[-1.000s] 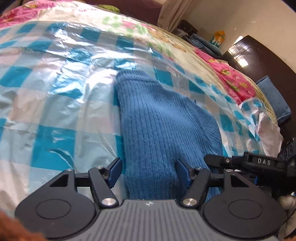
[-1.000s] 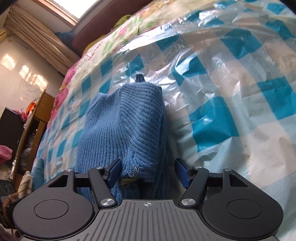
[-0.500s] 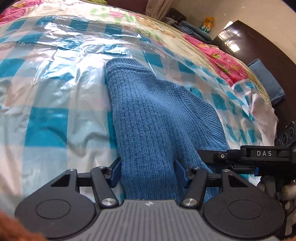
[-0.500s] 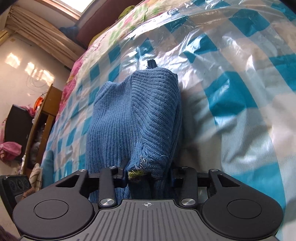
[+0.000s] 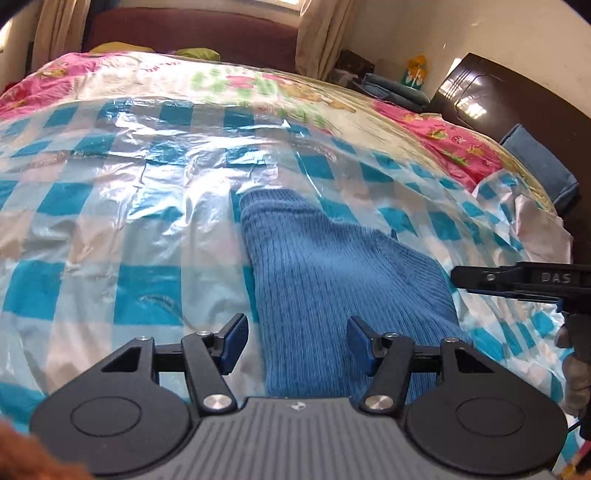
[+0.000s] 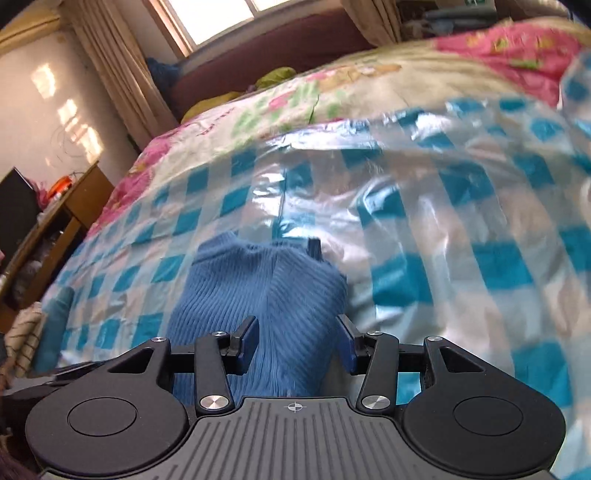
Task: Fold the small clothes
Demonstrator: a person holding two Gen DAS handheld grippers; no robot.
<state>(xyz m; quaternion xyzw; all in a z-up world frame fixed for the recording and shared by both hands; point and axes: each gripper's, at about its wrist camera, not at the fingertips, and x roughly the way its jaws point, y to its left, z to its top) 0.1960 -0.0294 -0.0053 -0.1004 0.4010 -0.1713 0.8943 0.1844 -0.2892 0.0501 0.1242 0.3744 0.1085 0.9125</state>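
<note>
Left wrist view: left gripper [image 5: 297, 338], jaws parted and released, blue pads [image 5: 232, 343] clear of the cloth; left pad stands off the sweater's edge, right pad sits over the knit with no visible pinch. Nothing held

Sweater [image 5: 332, 288]: blue ribbed knit, folded into a long narrow bundle, lying flat on the plastic sheet [image 5: 110, 221]; rounded far end, near end running under the gripper body. Small dark tab shows at its far right edge

Sheet: glossy, creased, checked in teal and white, spread over a floral bedspread [image 5: 258, 85] in pink, cream and green

Right gripper [image 5: 517, 280] enters from the right edge, black with a blue strip, just beside the sweater's right side; part of a hand [image 5: 576, 369] below it

Right wrist view: right gripper [image 6: 297, 345], jaws opening, pads either side of the sweater [image 6: 266, 295] near end; cloth lies between them but no pad is seen pressing, so let go. Picture blurred. Knit shows a centre crease line and a short dark tab at the far right corner

Surroundings: window [image 6: 221, 18], curtains [image 6: 110, 74], wooden desk [image 6: 66, 206] at left
</note>
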